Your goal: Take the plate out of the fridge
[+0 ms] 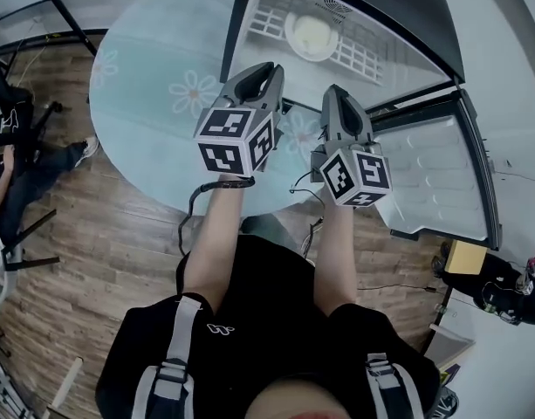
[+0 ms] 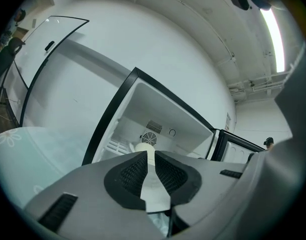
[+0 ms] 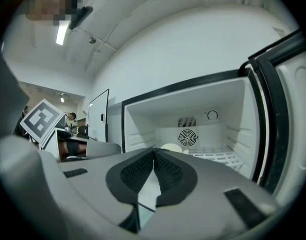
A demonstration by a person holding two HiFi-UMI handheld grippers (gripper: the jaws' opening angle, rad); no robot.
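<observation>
A pale round plate (image 1: 312, 35) lies on the white wire shelf (image 1: 363, 55) inside the small open fridge (image 1: 235, 24). My left gripper (image 1: 265, 70) hovers over the table in front of the fridge's left edge. Its tips stand a narrow slit apart with nothing between them. In the left gripper view the plate (image 2: 144, 147) shows just beyond the left gripper (image 2: 151, 155). My right gripper (image 1: 337, 94) is beside it on the right, shut and empty. The right gripper view has the plate (image 3: 171, 147) just past the right gripper (image 3: 153, 150).
The fridge door (image 1: 433, 182) hangs wide open at the right. A round glass table (image 1: 145, 85) with flower prints lies under both grippers. A seated person's leg and a chair (image 1: 23, 155) are at the far left on the wood floor.
</observation>
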